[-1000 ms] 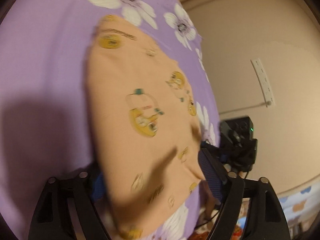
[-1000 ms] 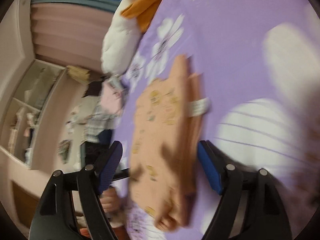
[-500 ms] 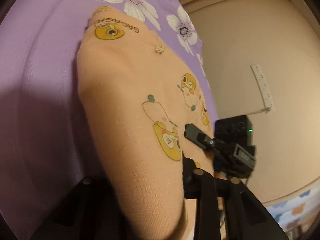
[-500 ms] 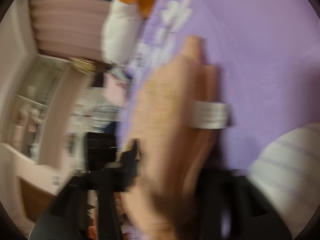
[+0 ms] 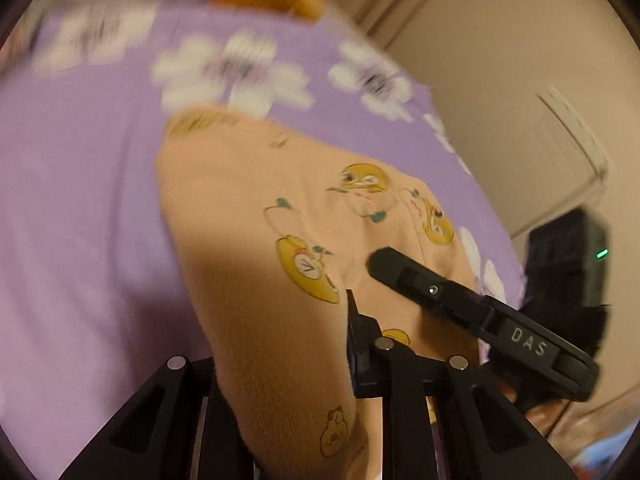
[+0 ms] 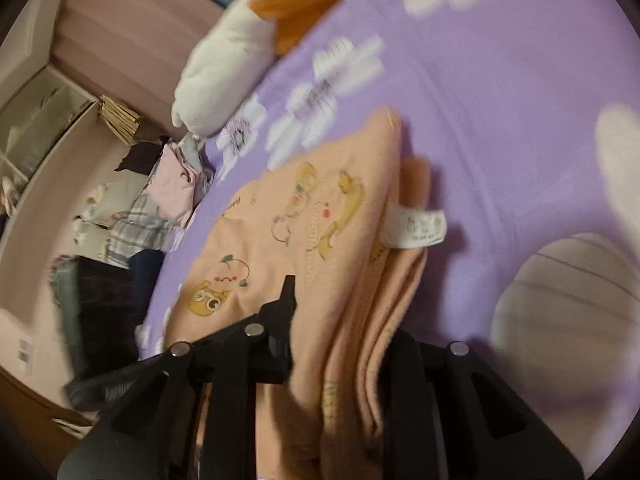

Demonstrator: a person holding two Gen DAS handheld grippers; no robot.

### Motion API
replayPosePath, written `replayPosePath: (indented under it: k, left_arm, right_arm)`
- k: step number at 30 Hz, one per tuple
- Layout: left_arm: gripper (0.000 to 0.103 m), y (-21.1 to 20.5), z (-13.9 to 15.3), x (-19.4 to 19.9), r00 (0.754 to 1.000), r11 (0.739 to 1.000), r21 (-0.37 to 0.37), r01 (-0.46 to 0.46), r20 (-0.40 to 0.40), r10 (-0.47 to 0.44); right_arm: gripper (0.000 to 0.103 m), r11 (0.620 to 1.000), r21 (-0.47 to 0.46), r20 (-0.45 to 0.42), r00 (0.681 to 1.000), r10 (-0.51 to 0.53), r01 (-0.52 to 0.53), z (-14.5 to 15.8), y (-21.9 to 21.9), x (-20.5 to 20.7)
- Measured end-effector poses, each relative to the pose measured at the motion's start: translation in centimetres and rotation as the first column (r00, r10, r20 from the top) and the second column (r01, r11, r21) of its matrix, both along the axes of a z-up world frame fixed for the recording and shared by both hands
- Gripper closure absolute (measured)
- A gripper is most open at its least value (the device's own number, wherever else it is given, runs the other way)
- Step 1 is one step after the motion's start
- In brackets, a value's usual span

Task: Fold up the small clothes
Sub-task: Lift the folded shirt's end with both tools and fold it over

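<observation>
Item: peach printed garment, part-folded, on purple floral bed nr its edge; chg: both tools went from wide open to clamped on near hem — left tool closing on cloth, right tool gripping layered edge, hem lifted; fold-over likely next.

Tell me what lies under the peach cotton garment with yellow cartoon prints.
Under the peach cotton garment spreads a purple bedsheet with white flowers. Whatever lies directly beneath the garment's folds stays covered.
</observation>
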State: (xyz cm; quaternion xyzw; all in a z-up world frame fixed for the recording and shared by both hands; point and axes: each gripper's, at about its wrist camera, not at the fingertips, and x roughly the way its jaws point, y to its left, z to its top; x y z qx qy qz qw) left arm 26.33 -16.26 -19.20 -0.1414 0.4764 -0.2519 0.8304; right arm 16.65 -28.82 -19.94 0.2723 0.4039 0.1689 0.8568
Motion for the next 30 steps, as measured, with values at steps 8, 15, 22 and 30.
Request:
replayPosePath:
  k: [8,15,22,30]
  left_arm:
    - [0.083,4.9,7.9,-4.7,0.988,0.999,-0.042,0.011,0.152,-0.004]
    - [0.083,7.6,9.5,-7.4,0.98,0.998,0.026,-0.05,0.195,0.044]
    - [0.083,10.3,10.0,-10.1,0.979,0.996,0.014,-0.089,0.184,0.085]
    - [0.083,11.5,10.9,-13.0,0.972,0.989,-0.009,-0.149,0.181,0.148]
  right_arm:
    - [0.083,0.996,-0.081,0.291,0.955,0.056,-0.034,9.5,4.2,-5.4]
    - [0.083,0.991,-0.12,0.315,0.944,0.101,-0.065,11.6,9.0,-6.8]
    - [0.083,0.971,-0.227,0.309,0.939,0.149,-0.079,12.8,13.4,-9.1]
    - [0.083,0.961,-0.271,0.318,0.938,0.14,-0.052,13.6,15.9,-12.6]
